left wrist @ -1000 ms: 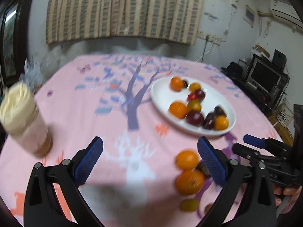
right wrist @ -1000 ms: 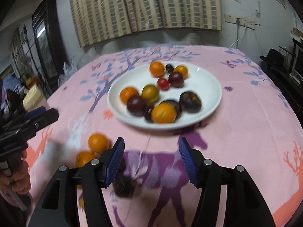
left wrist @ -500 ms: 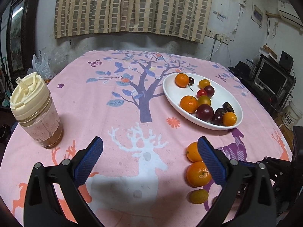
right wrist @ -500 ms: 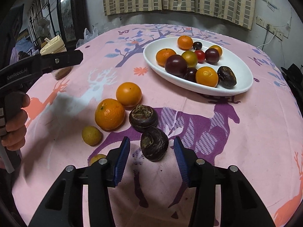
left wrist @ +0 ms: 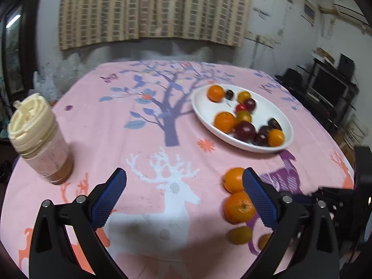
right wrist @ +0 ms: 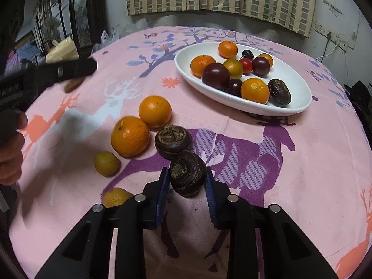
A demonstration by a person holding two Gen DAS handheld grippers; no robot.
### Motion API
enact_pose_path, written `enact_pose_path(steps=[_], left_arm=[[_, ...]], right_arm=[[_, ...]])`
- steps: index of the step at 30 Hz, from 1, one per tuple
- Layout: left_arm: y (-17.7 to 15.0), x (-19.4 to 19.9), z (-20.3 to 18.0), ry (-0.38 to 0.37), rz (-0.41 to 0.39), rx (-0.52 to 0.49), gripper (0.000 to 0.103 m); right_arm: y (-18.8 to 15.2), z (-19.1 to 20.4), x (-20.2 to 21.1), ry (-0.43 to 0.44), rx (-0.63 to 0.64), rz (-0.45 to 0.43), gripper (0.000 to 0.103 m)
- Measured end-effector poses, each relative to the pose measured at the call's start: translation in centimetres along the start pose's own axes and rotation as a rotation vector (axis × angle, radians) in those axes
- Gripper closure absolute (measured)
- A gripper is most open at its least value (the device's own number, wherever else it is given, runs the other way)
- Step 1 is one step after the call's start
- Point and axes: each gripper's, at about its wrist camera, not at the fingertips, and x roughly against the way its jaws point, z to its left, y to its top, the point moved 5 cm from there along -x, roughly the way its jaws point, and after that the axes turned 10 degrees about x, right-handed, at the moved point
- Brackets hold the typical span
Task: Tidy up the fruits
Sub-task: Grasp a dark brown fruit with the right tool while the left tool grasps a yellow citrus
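Note:
My right gripper (right wrist: 186, 183) is shut on a dark brown fruit (right wrist: 187, 174) lying on the pink cloth, one blue pad on each side of it. A second dark brown fruit (right wrist: 173, 140) sits just beyond it. To their left lie two oranges (right wrist: 155, 111) (right wrist: 129, 135) and two small yellow fruits (right wrist: 106, 163) (right wrist: 116, 196). The white oval plate (right wrist: 297, 86) farther back holds several oranges, plums and small tomatoes. My left gripper (left wrist: 183, 174) hovers open over the white deer print with nothing between its fingers. The oranges (left wrist: 233, 179) lie just right of it.
A jar with a cream lid (left wrist: 39, 139) stands at the table's left. A person's hand (right wrist: 9, 148) holds the left gripper's handle at the left edge. A TV stand and boxes (left wrist: 330, 88) lie beyond the table's right side. Curtains hang behind.
My right gripper moved forward over the nearest dark brown fruit and its jaws narrowed onto it. The left gripper's view shifted slightly; it stayed open.

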Motion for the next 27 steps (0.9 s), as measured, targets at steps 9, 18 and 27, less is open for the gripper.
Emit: enact_pose_path(steps=[9,18,27], left_arm=[[-4.9,-0.1,-2.4,-0.222,0.214,-0.121,0.036],[-7.4,-1.2,-4.1,-0.223,0.276,-0.209,0.053],[-8.3,-2.4,-4.5,-0.171,0.285,-0.259,0.064]], right_arm=[[0.4,-1.4,0.9,-0.015,-0.067,-0.036,0.072],[0.4,-1.9,1.0,-0.013,-0.089,-0.041,0.072],[0.4,-1.9,1.1,-0.02,-0.09,-0.041,0.072]])
